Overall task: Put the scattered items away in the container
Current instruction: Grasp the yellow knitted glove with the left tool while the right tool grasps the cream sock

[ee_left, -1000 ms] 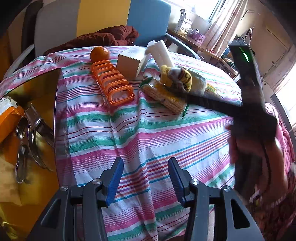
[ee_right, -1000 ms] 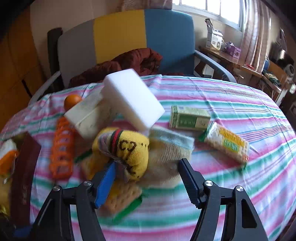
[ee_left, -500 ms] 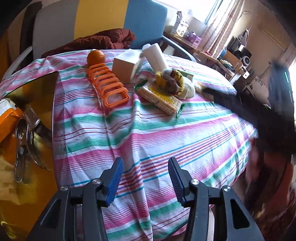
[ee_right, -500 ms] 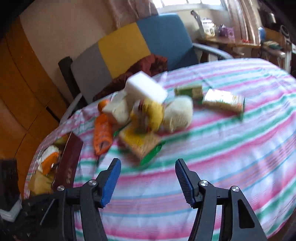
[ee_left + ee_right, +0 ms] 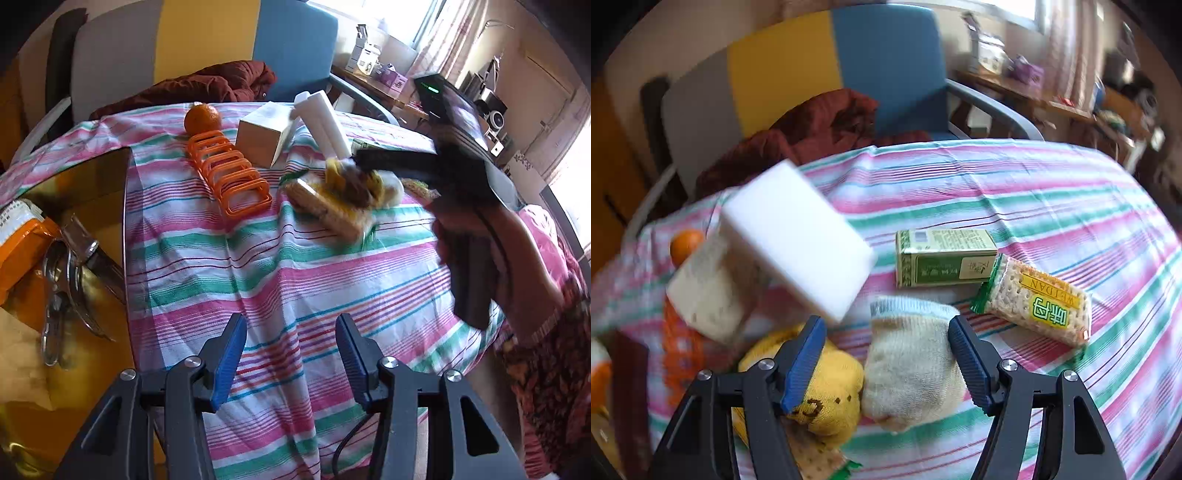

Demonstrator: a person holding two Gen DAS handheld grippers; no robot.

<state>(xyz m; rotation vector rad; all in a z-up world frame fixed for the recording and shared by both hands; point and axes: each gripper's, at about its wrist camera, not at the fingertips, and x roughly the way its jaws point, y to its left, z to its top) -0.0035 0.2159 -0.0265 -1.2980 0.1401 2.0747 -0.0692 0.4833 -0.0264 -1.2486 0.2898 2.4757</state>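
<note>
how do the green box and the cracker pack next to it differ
The green box is opaque printed card with sharp edges; the cracker pack is clear wrap with a yellow label, the crackers showing through. The green box lies square to the cloth's stripes; the cracker pack lies slantwise, its green crimped end by the box's corner. Both lie flat on the striped cloth, just beyond the right gripper.
</note>
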